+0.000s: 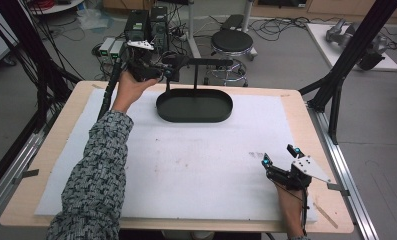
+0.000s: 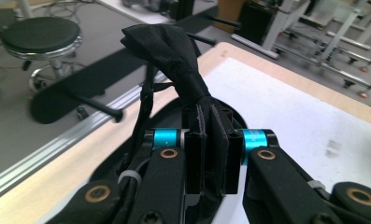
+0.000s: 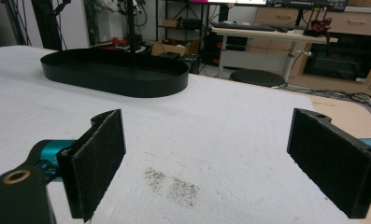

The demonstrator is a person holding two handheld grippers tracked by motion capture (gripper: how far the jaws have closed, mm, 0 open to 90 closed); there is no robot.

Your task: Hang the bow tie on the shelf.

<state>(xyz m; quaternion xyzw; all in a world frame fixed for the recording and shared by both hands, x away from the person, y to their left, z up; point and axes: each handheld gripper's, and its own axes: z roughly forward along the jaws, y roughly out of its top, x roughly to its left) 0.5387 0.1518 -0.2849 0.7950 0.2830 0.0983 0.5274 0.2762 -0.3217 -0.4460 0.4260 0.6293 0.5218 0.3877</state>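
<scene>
My left gripper (image 1: 167,73) is raised over the table's far left, beside the left end of a black T-shaped stand (image 1: 206,62). The stand rises from a black oval tray (image 1: 194,119). In the left gripper view the left gripper (image 2: 214,137) is shut on a strip of black fabric (image 2: 174,51), which flares out above the jaws like a bow. My right gripper (image 1: 281,156) rests low on the white mat (image 1: 196,165) at the near right. It stands open (image 3: 211,140) with nothing between its pads and looks toward the tray (image 3: 113,74).
A dark smudge (image 3: 171,184) marks the mat just ahead of the right gripper. A black stool (image 1: 232,42) and computer boxes stand on the floor beyond the table. Black frame posts (image 1: 346,60) rise at the right edge, cables at the left.
</scene>
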